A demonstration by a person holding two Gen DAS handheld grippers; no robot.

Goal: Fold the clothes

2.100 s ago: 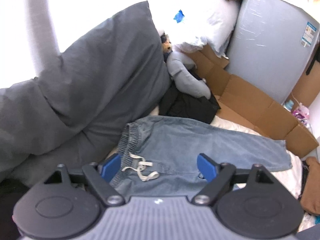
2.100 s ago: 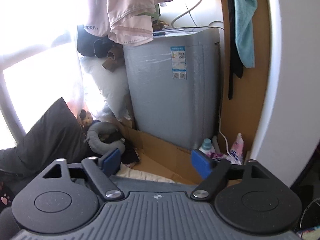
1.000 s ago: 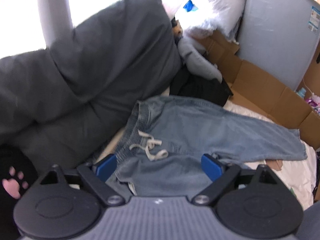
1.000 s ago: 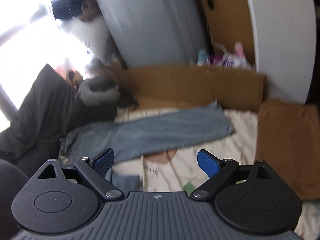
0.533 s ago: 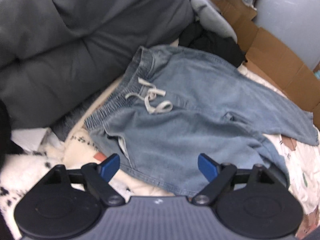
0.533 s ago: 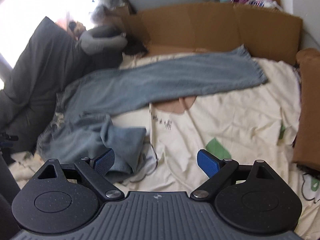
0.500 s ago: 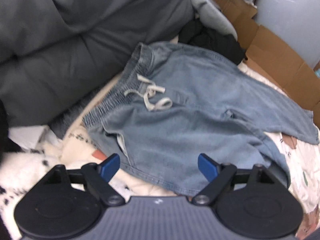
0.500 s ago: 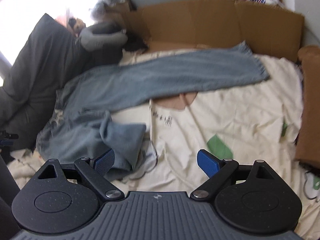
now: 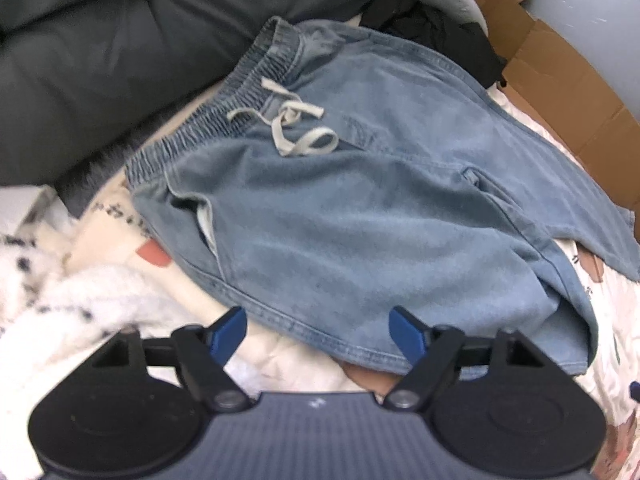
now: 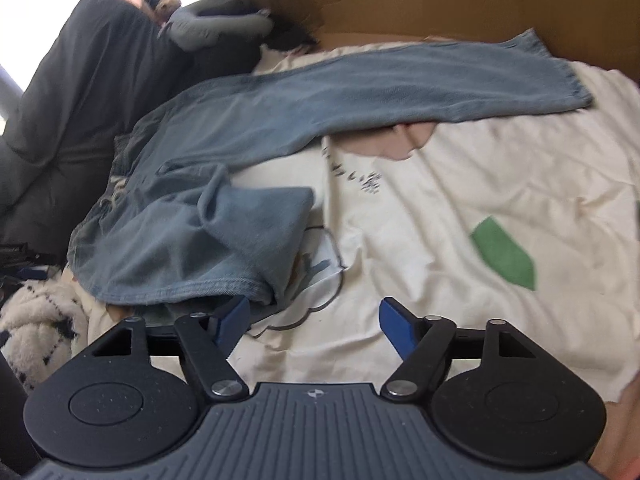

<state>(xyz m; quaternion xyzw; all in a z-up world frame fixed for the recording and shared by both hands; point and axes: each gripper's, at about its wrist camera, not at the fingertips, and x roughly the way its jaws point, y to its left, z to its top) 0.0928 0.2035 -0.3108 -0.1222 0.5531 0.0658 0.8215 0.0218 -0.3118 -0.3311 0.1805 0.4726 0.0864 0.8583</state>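
Light blue jeans (image 9: 360, 200) with an elastic waistband and a white drawstring (image 9: 292, 128) lie on a cream printed sheet (image 10: 460, 208). One leg stretches straight toward the cardboard (image 10: 400, 84); the other is folded back on itself (image 10: 256, 220). My left gripper (image 9: 318, 332) hangs just over the near seam edge of the jeans, its jaws closing, with the hem between the blue pads but not pressed. My right gripper (image 10: 314, 320) hovers low over the sheet beside the folded leg's hem, jaws closing, with only sheet between them.
A dark grey pillow (image 9: 100, 60) lies along the left. Flattened brown cardboard (image 10: 480, 4) lines the far side. A grey neck pillow (image 10: 212, 26) and black cloth (image 9: 432, 28) sit at the far corner. A white spotted fleece (image 9: 48, 280) lies near left.
Both grippers have dropped toward the bed and tipped further down, so the jeans fill more of each view. The blue pads of both stand closer together than before.
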